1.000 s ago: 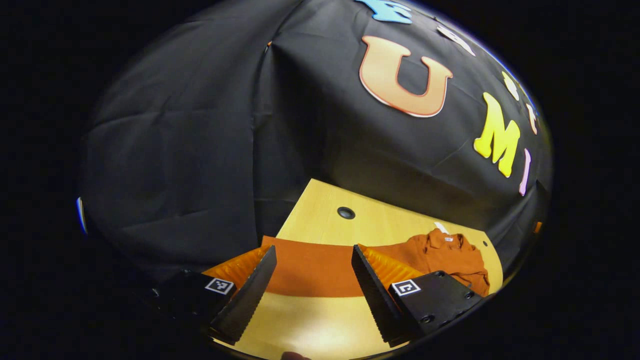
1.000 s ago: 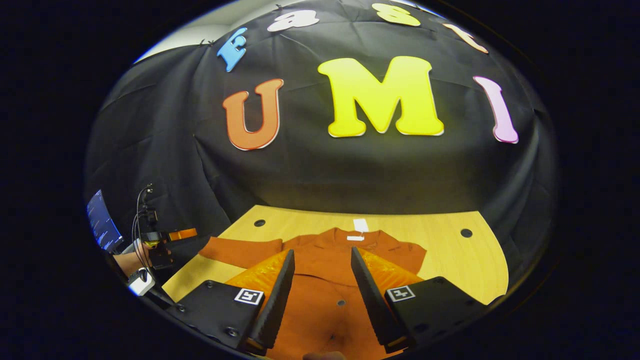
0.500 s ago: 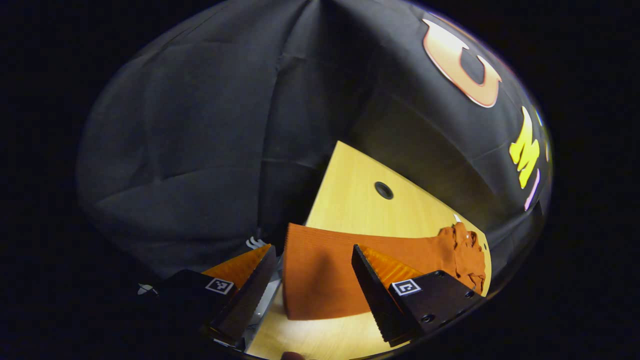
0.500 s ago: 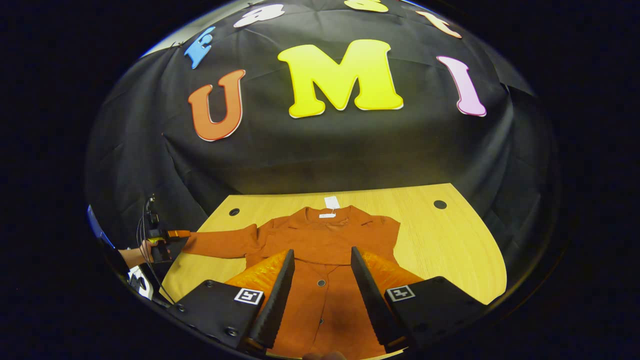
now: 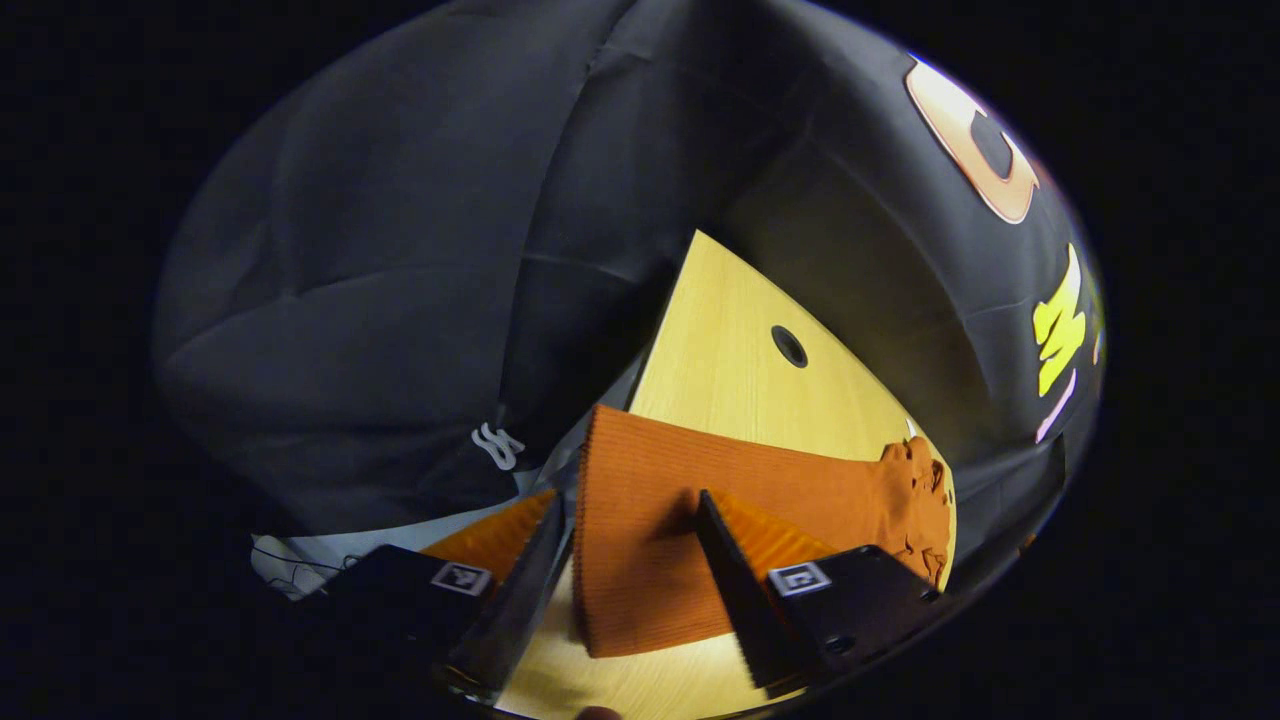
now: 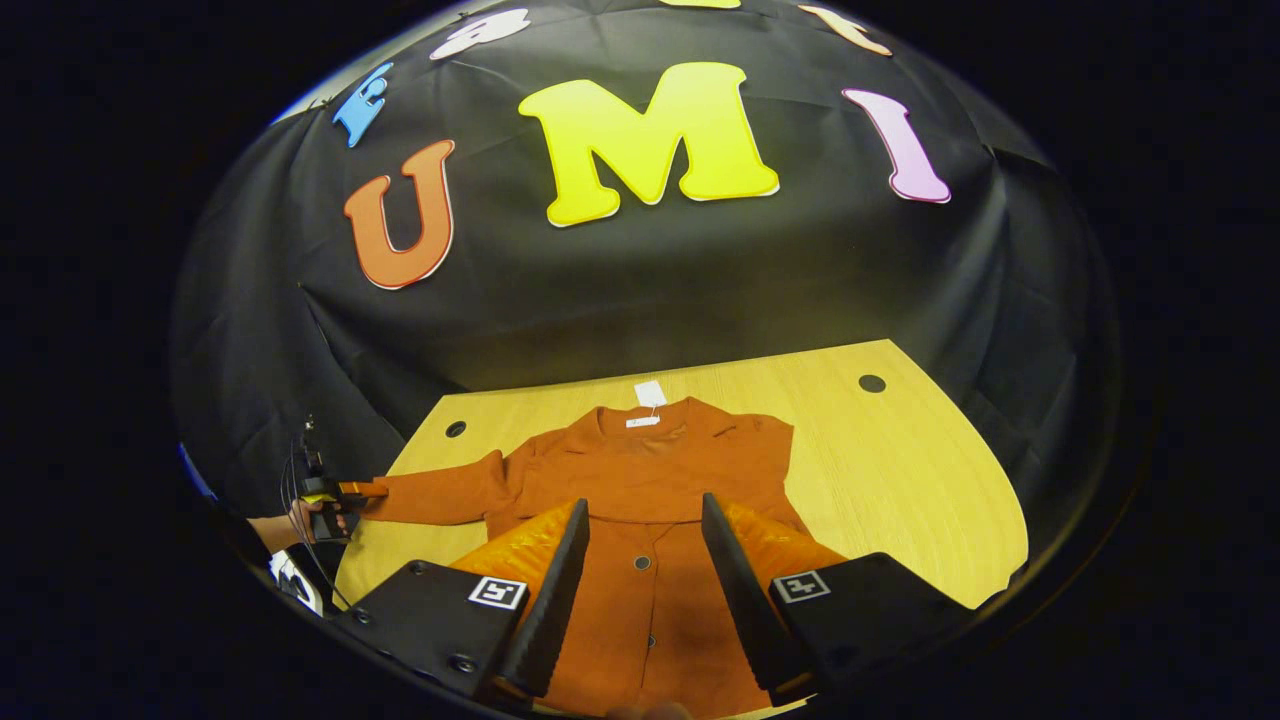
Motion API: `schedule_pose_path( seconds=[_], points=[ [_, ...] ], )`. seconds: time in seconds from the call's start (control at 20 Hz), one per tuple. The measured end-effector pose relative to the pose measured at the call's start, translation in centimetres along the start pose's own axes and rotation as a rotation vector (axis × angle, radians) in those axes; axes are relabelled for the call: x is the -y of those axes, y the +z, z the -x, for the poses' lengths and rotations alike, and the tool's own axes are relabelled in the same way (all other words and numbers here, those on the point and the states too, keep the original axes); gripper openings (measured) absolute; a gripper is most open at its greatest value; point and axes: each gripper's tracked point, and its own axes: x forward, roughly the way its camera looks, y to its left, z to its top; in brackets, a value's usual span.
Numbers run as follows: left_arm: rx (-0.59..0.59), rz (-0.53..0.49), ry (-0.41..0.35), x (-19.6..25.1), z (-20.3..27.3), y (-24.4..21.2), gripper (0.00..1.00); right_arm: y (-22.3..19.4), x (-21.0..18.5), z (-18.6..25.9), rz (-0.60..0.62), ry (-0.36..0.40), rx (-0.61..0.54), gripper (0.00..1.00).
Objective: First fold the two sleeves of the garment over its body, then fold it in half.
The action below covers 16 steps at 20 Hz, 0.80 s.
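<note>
A rust-orange buttoned garment [image 6: 650,470] lies spread flat on the wooden table [image 6: 900,460], collar toward the booth wall. Its one sleeve [image 6: 440,495] stretches out to the left, ending at the table's left edge. My left gripper [image 5: 625,590] is open, with the ribbed cuff end of that sleeve [image 5: 650,520] lying on the table between its fingers. From the right gripper view, the left gripper [image 6: 335,500] and the hand holding it sit at that cuff. My right gripper [image 6: 635,585] is open above the garment's buttoned lower front. The other sleeve is hidden.
The table has a round hole near each back corner [image 6: 872,383] [image 6: 456,429] [image 5: 789,346]. A white tag [image 6: 650,392] lies by the collar. Bare wood lies to the right of the garment. The table's left edge [image 5: 640,350] runs beside the cuff, a white cord [image 5: 497,445] below it.
The left gripper has swung round to the sleeve's cuff end, which now lies between its fingers. The right gripper has drawn back, showing more of the garment.
</note>
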Motion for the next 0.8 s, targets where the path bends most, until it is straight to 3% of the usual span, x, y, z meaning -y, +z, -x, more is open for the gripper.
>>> schedule_pose_path(
  seconds=[0.2, 0.25, 0.3, 0.35, 0.4, 0.5, 0.8],
  points=[
    [0.0, -0.073, 0.084, -0.5, 0.8, 0.8, 0.64, -0.2, -0.1, -0.2, -0.038, 0.016, -0.004, 0.74],
    [0.008, -0.069, 0.097, -0.7, 0.8, 1.1, 0.45, -0.3, 0.1, 0.0, -0.035, 0.014, 0.0, 0.74],
    [0.018, -0.061, 0.111, -0.8, 0.9, 1.3, 0.46, -0.4, 0.3, 0.1, -0.031, 0.013, 0.001, 0.74],
    [0.03, -0.055, 0.133, -1.2, 1.4, 1.4, 0.35, -0.5, 0.6, 0.2, -0.027, 0.008, 0.004, 0.74],
    [0.04, -0.056, 0.158, -1.6, 1.7, 1.7, 0.36, -0.5, 0.9, 0.5, -0.03, 0.004, 0.007, 0.74],
    [0.042, -0.033, 0.13, -0.3, 1.9, 1.5, 0.04, -0.5, 1.7, 0.7, -0.05, 0.002, 0.013, 0.74],
    [0.105, -0.029, -0.039, 10.2, 4.4, 3.4, 0.03, 0.3, 3.1, 1.9, -0.083, 0.02, 0.053, 0.74]
  ],
)
